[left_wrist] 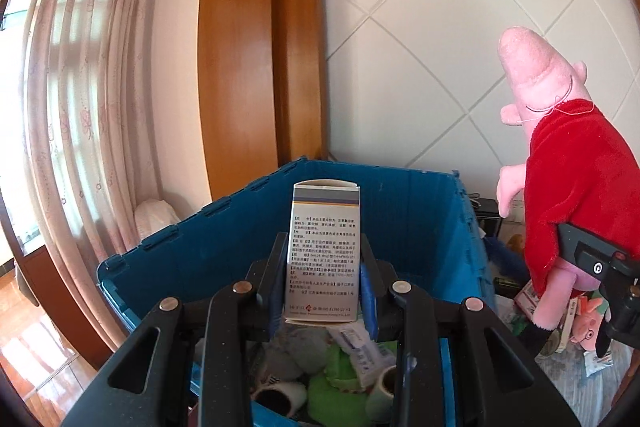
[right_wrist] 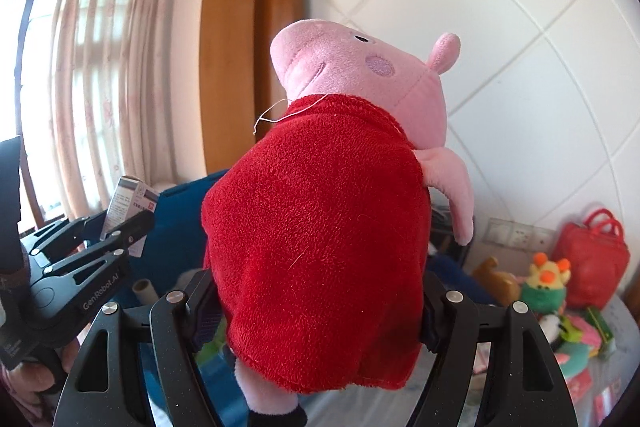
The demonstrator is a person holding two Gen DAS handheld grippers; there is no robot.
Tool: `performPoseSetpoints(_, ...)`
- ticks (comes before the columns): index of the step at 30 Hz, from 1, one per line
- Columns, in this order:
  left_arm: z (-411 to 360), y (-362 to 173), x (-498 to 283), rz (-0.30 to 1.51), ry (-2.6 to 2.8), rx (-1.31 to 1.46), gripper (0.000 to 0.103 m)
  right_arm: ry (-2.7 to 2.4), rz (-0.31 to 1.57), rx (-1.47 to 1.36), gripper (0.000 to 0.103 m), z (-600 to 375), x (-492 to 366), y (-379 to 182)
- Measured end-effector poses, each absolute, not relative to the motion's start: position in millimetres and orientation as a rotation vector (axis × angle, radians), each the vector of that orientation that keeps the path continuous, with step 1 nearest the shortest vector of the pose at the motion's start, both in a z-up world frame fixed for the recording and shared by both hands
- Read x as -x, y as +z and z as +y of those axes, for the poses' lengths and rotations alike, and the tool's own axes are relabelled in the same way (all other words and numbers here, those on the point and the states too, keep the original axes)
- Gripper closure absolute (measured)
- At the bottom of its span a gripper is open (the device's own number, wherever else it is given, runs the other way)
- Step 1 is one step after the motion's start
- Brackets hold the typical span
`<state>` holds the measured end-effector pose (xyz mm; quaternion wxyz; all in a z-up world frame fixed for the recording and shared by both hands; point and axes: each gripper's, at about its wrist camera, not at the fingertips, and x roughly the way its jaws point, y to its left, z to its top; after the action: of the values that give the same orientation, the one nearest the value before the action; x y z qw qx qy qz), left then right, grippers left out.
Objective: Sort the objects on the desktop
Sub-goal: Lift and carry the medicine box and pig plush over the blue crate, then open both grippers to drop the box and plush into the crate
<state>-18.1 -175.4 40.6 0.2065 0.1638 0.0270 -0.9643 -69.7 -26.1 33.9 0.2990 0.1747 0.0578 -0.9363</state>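
Tiled wall behind; left tool (left_wrist: pixel 324 267) grips Chinese-printed box (left_wrist: pixel 322 251); right tool (right_wrist: pixel 320 303) clamps plush pig (right_wrist: pixel 320 227); "GenRobot.AI" on tool.

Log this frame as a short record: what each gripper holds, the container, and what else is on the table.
left gripper: shut on a medicine box, upright, over the blue crate
right gripper: shut on a pink pig toy in a red dress
crate contents: cups, green cloth, small packets
table, right side: red bag, yellow and green plush
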Motion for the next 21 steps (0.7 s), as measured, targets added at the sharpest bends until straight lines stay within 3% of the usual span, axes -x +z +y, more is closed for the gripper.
performPoseSetpoints(8,-239,26,48,0.116,-2.611,-0.572,0.073,-2.430,0.269,-0.534,0.027,-99,82,20)
performPoseSetpoints(21,-246,14,68,0.108,-2.610,-0.648,0.072,-2.447,0.419,-0.573,0.027,-132,104,9)
